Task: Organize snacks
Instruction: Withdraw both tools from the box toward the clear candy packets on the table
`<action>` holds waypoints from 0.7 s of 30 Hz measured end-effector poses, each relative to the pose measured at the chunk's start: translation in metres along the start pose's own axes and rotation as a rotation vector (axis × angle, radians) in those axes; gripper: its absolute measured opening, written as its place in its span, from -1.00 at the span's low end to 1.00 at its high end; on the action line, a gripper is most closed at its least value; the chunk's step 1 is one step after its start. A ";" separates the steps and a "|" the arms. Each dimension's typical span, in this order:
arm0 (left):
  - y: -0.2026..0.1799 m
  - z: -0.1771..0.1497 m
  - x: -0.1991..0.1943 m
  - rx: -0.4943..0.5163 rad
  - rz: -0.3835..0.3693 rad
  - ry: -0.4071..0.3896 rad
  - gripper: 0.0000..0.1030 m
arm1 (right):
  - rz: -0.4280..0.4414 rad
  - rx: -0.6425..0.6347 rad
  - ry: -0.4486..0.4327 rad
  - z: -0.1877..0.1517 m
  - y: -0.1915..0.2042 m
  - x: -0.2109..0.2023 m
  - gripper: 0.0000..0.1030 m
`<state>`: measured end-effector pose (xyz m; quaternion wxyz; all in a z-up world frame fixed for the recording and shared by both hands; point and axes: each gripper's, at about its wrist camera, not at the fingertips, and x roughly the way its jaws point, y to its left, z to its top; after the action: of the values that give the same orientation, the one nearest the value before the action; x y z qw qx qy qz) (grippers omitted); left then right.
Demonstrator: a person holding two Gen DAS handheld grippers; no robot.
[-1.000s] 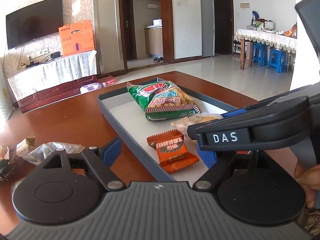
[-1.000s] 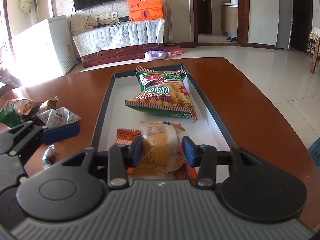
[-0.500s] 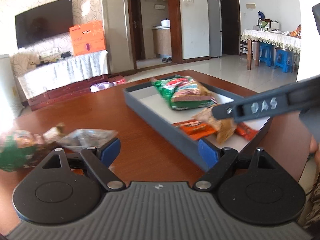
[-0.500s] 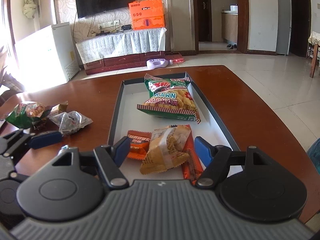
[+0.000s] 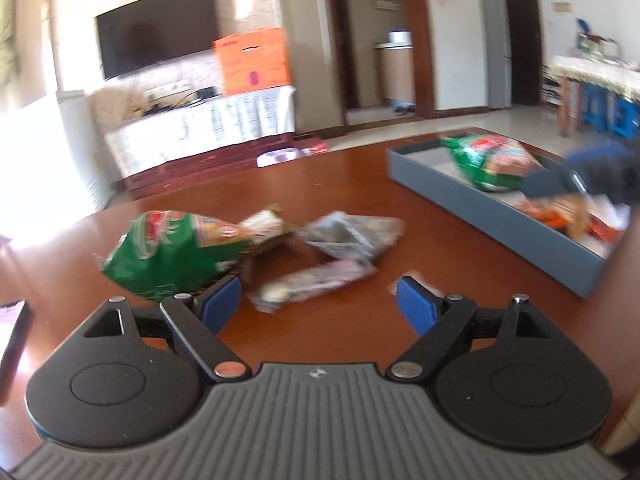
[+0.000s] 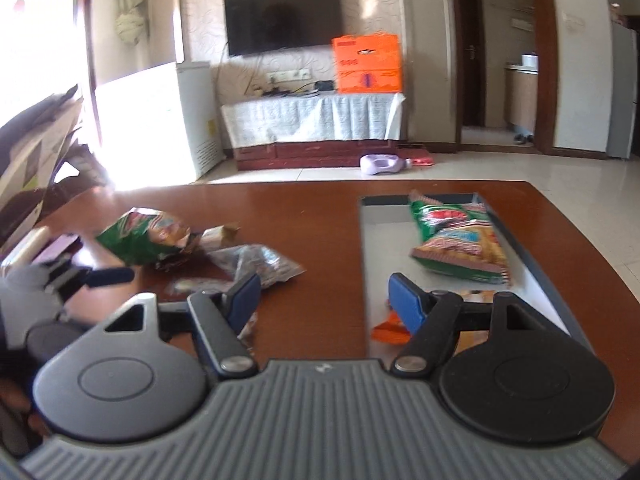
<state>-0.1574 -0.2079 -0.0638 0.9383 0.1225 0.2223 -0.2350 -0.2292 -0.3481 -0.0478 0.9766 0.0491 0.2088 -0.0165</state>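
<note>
Left wrist view: the left tool [image 5: 318, 300] hangs with jaws apart and empty over loose snacks [image 5: 316, 246] on the worktop [image 5: 360, 184] (blurred). Right wrist view: the right tool [image 6: 320, 298], jaws apart and empty, straddles the near wall of the grey tray [image 6: 363, 248]; a prawn-cracker bag [image 6: 456, 240] lies inside.

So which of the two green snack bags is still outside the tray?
The crumpled green bag lying on the bare table left of the tray; the other green bag lies flat inside it.

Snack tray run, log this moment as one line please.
left gripper: open, empty, facing loose snacks on table | right gripper: open, empty | tray: green crackers bag, orange packets
</note>
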 end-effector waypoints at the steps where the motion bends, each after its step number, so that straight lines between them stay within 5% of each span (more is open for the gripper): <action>1: 0.003 0.002 0.005 -0.016 0.007 0.007 0.71 | 0.006 -0.021 0.009 -0.001 0.005 0.002 0.41; 7: 0.006 0.012 0.041 0.004 0.031 0.041 0.71 | 0.021 -0.131 0.079 -0.010 0.023 0.011 0.41; 13: -0.003 0.020 0.077 0.052 -0.023 0.130 0.69 | 0.042 -0.171 0.140 -0.016 0.029 0.020 0.41; 21: 0.000 0.011 0.072 -0.002 -0.080 0.142 0.03 | 0.021 -0.218 0.196 -0.021 0.045 0.041 0.41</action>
<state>-0.0961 -0.2399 -0.0883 0.9101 0.1290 0.2931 -0.2630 -0.1976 -0.3012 -0.0799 0.9512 -0.0536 0.3033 0.0211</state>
